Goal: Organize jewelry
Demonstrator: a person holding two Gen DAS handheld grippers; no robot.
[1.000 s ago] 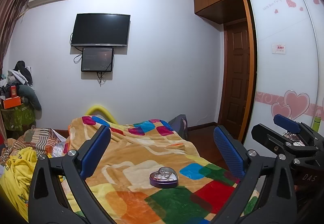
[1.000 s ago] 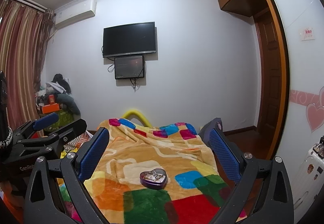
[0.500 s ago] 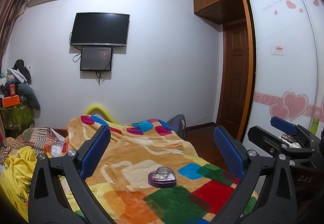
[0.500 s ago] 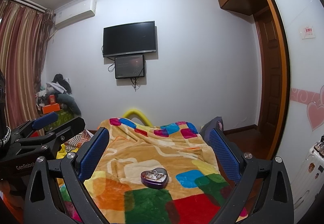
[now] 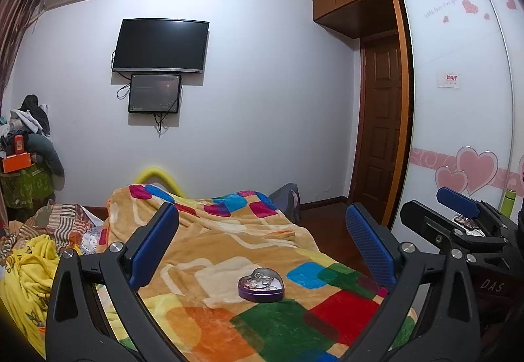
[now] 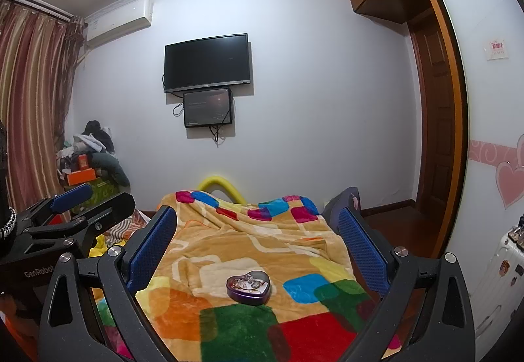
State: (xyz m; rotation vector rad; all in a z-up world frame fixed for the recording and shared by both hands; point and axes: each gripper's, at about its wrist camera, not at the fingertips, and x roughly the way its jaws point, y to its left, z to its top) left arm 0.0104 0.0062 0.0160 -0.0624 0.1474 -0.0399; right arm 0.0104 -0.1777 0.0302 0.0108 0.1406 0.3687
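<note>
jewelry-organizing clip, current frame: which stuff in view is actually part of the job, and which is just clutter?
Part of the job:
- purple heart-shaped tin on the blanket, open, jewelry inside
- left gripper, open, empty
- right gripper, open, empty

Just lying about:
- patchwork blanket
- yellow cloth
- clothes pile
- orange box
- wall TV
</note>
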